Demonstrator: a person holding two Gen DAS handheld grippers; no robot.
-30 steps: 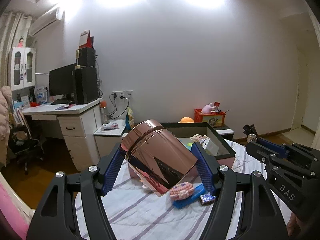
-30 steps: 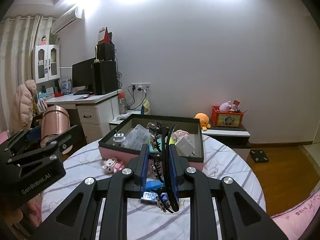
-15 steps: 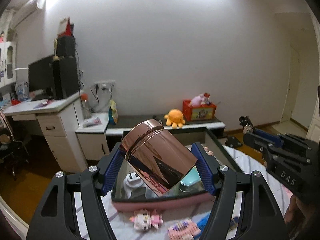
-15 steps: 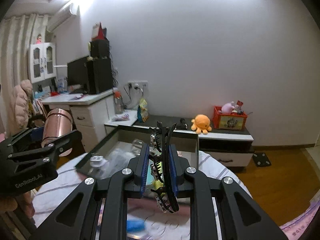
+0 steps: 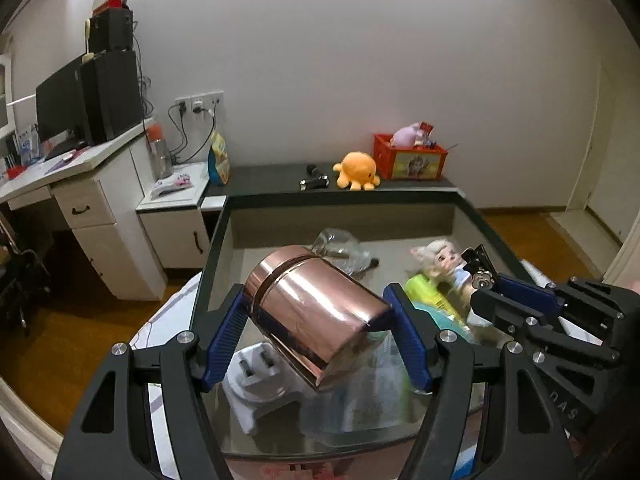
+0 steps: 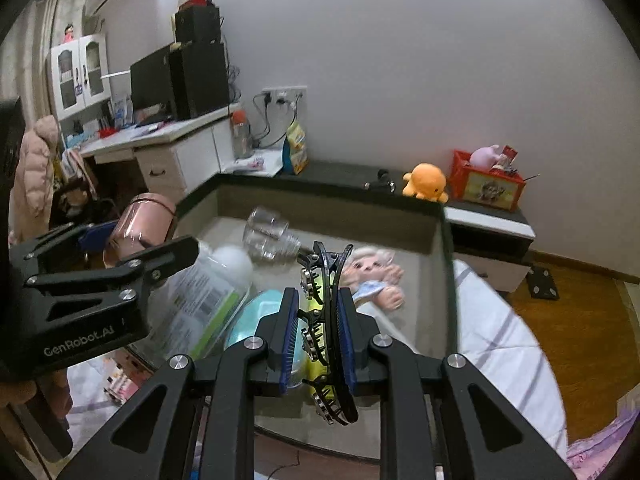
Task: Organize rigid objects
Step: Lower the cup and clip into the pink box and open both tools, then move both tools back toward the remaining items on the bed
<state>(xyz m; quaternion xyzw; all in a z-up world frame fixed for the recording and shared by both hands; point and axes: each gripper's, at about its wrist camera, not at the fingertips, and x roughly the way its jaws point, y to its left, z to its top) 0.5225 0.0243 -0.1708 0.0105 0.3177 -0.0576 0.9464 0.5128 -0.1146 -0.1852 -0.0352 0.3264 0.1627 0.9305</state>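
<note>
While both grippers hang above it, the dark-rimmed storage box (image 5: 456,196) fills the lower half of each view, resting on a round table under a white striped cloth (image 6: 504,344). Inside the box lie a clear plastic bottle with a white cap (image 6: 208,292), a turquoise container (image 6: 260,312), a white plug adapter (image 5: 260,376), an overturned clear glass (image 6: 268,236) and a small doll with pale hair (image 6: 372,276).

The left gripper (image 5: 316,320) is clamped on a rose-gold metal canister (image 5: 312,312), its 2 blue pads pressed to the canister's sides; the canister is tilted, lid end up and away, and held in the air over the box's left part, above the plug adapter. In the right wrist view it sits left of the box's near corner (image 6: 140,224).

The right gripper (image 6: 318,332) has its 2 blue pads drawn close together on a black toothed hair claw (image 6: 324,320), which stands on edge between them, over the box's near right part, just in front of the doll.

Beyond the box, an orange plush octopus (image 5: 356,166) sits on a low dark cabinet beside a red crate (image 5: 410,158).
</note>
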